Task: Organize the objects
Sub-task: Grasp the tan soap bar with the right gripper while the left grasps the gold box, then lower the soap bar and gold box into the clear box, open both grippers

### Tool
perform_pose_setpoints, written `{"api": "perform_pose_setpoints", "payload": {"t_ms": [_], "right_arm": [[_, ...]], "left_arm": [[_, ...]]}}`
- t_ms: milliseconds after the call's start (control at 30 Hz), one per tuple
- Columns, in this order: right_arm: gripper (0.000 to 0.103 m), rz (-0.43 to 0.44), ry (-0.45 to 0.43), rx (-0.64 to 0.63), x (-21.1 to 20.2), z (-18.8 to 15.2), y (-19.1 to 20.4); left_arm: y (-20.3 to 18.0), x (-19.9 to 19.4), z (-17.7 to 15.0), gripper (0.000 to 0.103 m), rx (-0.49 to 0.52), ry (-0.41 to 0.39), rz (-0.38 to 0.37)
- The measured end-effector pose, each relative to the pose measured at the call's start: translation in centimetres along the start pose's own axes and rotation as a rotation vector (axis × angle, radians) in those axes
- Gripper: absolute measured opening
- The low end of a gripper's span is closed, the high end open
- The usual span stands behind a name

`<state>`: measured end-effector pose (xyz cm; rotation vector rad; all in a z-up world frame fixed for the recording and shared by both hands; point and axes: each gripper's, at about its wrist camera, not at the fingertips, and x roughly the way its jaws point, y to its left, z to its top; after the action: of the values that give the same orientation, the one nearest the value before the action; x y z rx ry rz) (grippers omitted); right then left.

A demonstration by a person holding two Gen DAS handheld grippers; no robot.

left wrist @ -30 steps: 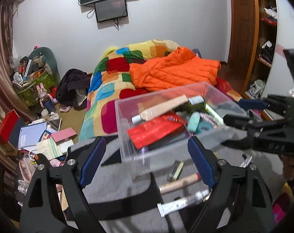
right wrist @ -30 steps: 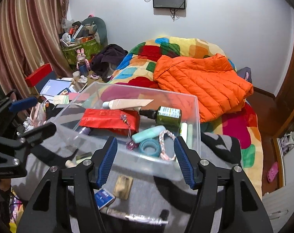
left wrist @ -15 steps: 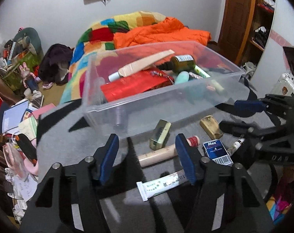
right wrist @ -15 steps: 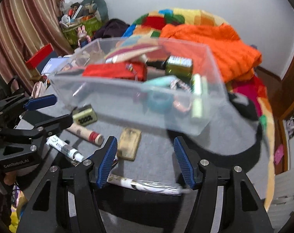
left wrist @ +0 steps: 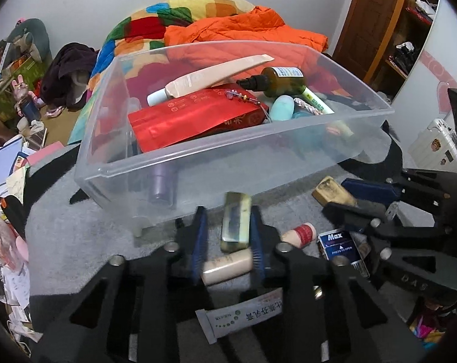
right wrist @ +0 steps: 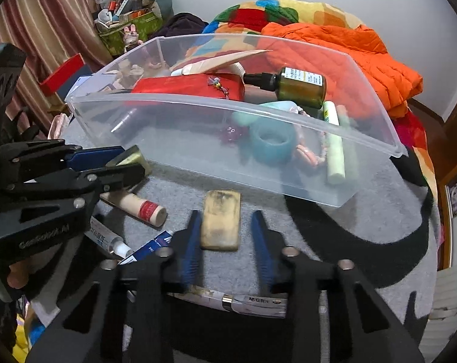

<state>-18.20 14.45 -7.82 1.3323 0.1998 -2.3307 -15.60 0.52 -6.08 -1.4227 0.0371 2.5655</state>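
Your clear plastic bin (left wrist: 228, 163) sits on the grey bench (left wrist: 77, 242), far side of the loose items. Already inside: red foil pouch (left wrist: 195, 118), beige tube (left wrist: 210, 75), dark pump bottle (left wrist: 277, 80), teal tape roll (right wrist: 272, 145), pale green stick (right wrist: 334, 148), braided cord, a purple bottle (left wrist: 163, 184) low against the front wall. So you're roughly halfway through, judging by counts.

Left to bin, all on the bench in front of it:
- olive-green block (left wrist: 236, 220)
- tan worn block (right wrist: 221, 219)
- cream tube with red band (right wrist: 136, 204)
- blue "Max" box (left wrist: 340, 243)
- white printed tube (left wrist: 243, 314)
- M&G pen in its sleeve (right wrist: 246, 301)

Your left gripper (left wrist: 228, 242) has its fingers part open, straddling the olive-green block and the cream tube's end; not closed on either, as far as I can tell. Your right gripper (right wrist: 228, 239) is likewise part open around the tan block, with visible gaps both sides, holding nothing.

Both look lined up for a pick; six items still out.
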Motion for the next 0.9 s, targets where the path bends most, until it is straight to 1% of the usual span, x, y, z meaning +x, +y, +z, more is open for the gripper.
{"api": "perform_pose_setpoints", "payload": {"t_ms": [33, 133, 367, 500, 667, 900], "right_arm": [[0.022, 0.003, -0.002, 0.003, -0.1, 0.0, -0.1], [0.022, 0.020, -0.010, 0.018, -0.4, -0.3, -0.3], [0.022, 0.027, -0.041, 0.031, -1.7, -0.8, -0.5], [0.022, 0.047, -0.082, 0.054, -3.4, -0.7, -1.1], [0.022, 0.051, -0.137, 0.075, -5.7, -0.2, -1.7], [0.022, 0.042, -0.244, 0.117, -9.5, 0.8, -2.6]], "left_arm": [[0.0, 0.1, -0.1, 0.016, -0.001, 0.006, -0.005], [0.0, -0.4, -0.4, 0.016, -0.001, -0.008, 0.001], [0.3, -2.1, -0.9, 0.016, -0.021, -0.053, 0.008], [-0.1, -3.3, -1.2, 0.016, -0.026, -0.084, 0.000], [-0.9, -5.2, -1.2, 0.016, -0.014, -0.138, -0.010], [-1.4, -7.7, 0.0, 0.016, -0.015, -0.218, -0.014]]}}
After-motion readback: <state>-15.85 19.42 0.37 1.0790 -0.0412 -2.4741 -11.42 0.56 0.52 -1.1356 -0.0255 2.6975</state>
